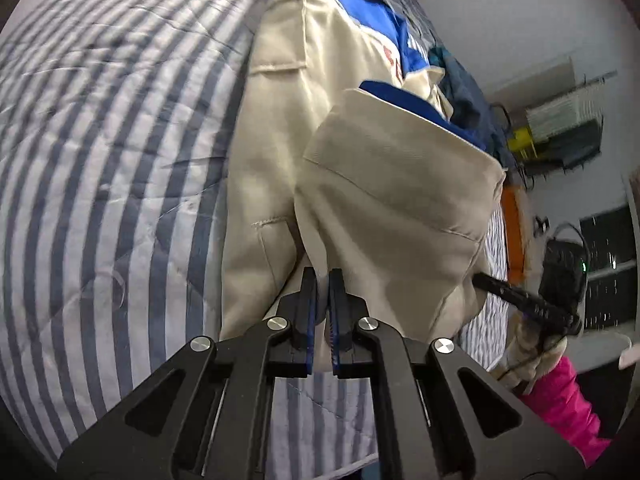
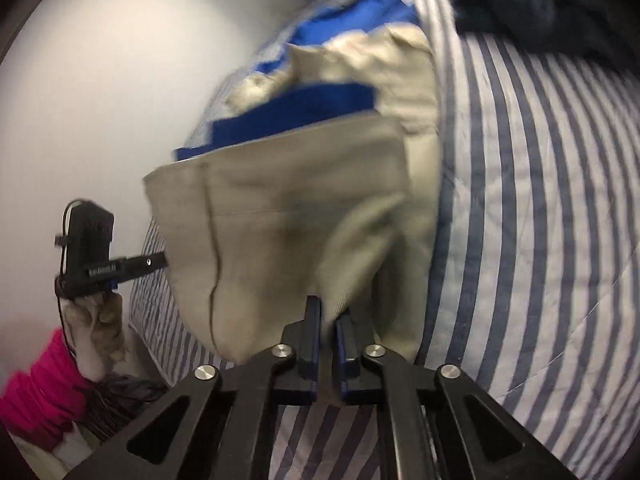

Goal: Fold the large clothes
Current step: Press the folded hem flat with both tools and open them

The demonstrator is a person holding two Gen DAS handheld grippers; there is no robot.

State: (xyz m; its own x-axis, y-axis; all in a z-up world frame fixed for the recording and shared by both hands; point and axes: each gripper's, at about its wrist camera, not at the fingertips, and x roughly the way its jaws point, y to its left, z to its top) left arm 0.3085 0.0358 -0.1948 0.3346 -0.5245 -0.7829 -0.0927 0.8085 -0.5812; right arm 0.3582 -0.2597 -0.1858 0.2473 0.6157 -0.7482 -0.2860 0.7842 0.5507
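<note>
Left hand-held gripper (image 1: 323, 276): jaws pinching the hem of the beige-and-blue jacket (image 1: 360, 168). Right hand-held gripper (image 2: 329, 312): likewise clamped on that hem, fabric blurred. Jacket lies on the striped bed quilt (image 1: 100, 152), lower part lifted; red lettering unreadable, collar cut off.

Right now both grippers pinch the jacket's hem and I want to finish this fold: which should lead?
Neither clearly: left gripper and right gripper both clamp the lifted jacket hem. Probably move them together.
</note>
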